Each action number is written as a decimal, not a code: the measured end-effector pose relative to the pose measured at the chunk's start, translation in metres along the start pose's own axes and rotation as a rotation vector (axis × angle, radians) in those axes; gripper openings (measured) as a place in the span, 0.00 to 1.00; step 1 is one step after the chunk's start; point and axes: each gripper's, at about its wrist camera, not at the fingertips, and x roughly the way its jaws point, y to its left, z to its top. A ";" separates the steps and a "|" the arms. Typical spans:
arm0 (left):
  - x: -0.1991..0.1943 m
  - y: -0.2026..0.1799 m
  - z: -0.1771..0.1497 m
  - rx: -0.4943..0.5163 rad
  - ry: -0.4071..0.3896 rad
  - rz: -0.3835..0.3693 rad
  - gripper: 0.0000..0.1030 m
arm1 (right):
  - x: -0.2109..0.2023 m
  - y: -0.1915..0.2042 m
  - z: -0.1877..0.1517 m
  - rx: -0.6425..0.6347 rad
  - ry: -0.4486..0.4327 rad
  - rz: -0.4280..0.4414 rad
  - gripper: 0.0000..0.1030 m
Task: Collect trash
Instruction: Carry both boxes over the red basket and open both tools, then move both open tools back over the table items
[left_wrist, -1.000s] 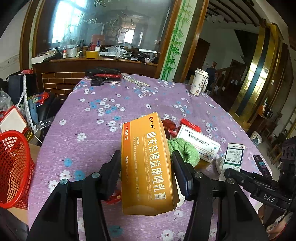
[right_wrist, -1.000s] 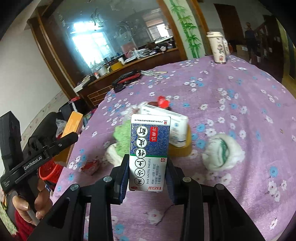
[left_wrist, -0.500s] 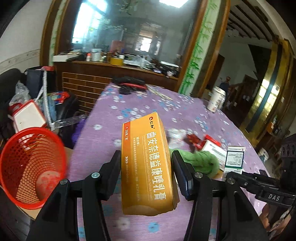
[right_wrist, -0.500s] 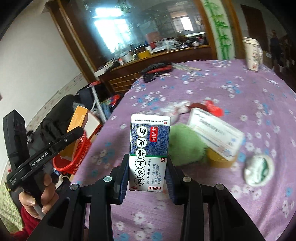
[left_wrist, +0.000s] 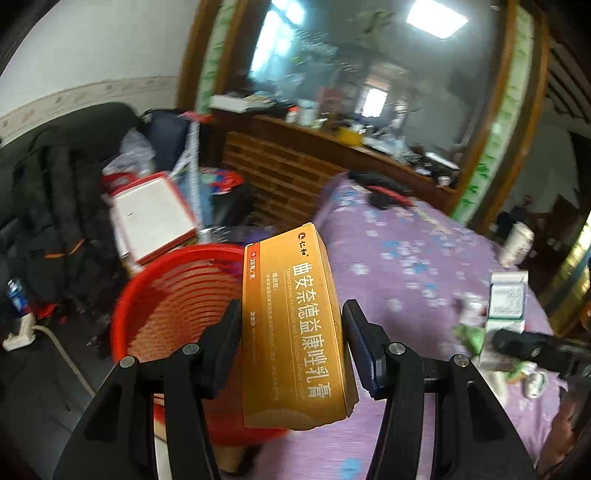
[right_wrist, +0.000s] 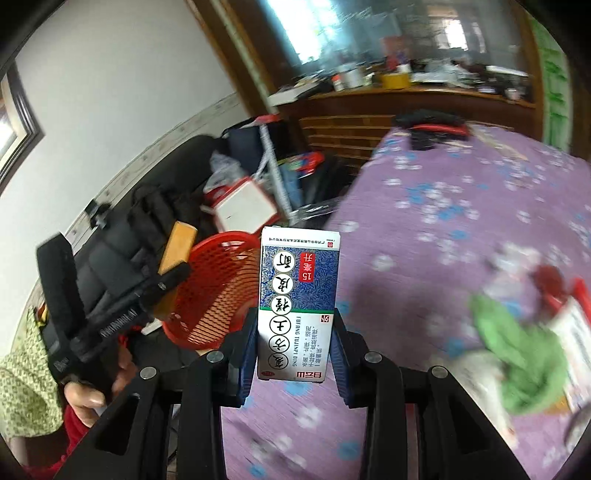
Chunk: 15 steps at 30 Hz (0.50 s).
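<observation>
My left gripper (left_wrist: 291, 332) is shut on an orange medicine box (left_wrist: 291, 325), held upright at the table's left edge, beside and just above a red mesh basket (left_wrist: 173, 295). My right gripper (right_wrist: 295, 339) is shut on a blue and white medicine box (right_wrist: 297, 295), over the purple table, with the basket (right_wrist: 218, 288) just to its left. In the right wrist view the left gripper (right_wrist: 162, 288) with its orange box (right_wrist: 179, 242) hangs over the basket's far rim. The blue and white box also shows in the left wrist view (left_wrist: 508, 299).
The purple flowered tablecloth (right_wrist: 443, 229) holds a green cloth (right_wrist: 517, 354), a red-edged white box (right_wrist: 576, 325) and crumpled paper. A white cup (left_wrist: 519, 243) stands far right. Black bags, a white box (left_wrist: 151, 218) and clutter lie on the floor left of the basket.
Both grippers have swung left with their boxes, from over the table's trash toward the red basket, which now sits close under the left gripper.
</observation>
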 end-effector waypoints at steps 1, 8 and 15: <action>0.001 0.007 -0.001 -0.006 0.004 0.009 0.52 | 0.010 0.006 0.005 -0.005 0.010 0.013 0.37; 0.017 0.048 -0.005 -0.044 0.037 0.072 0.53 | 0.082 0.052 0.027 -0.058 0.091 0.073 0.38; 0.018 0.055 -0.005 -0.052 0.020 0.090 0.66 | 0.096 0.053 0.035 -0.067 0.071 0.049 0.55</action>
